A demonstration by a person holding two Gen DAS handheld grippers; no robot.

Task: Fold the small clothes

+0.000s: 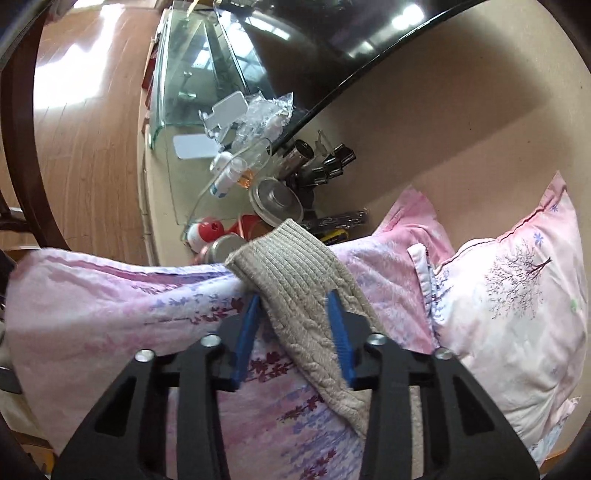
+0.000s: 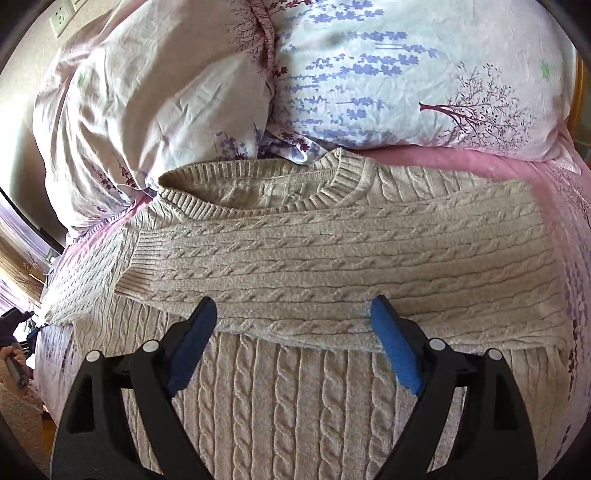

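A floral bedspread [image 2: 569, 206] is covered by a beige sweater [image 2: 295, 258]. Its sleeve [image 1: 295, 280] is pinched by the left gripper [image 1: 293, 306]. The right gripper [image 2: 291, 314] is held agape above it.

No legible text, brand, number or sign appears in either view. The small white bottle [image 1: 221, 181] among the clutter on the far side table carries a blue band of label, too small and blurred to read. The red and white container [image 1: 205, 230] near it shows markings that cannot be made out. The wall socket [image 2: 61, 18] at far left in the right wrist view bears no readable marking.
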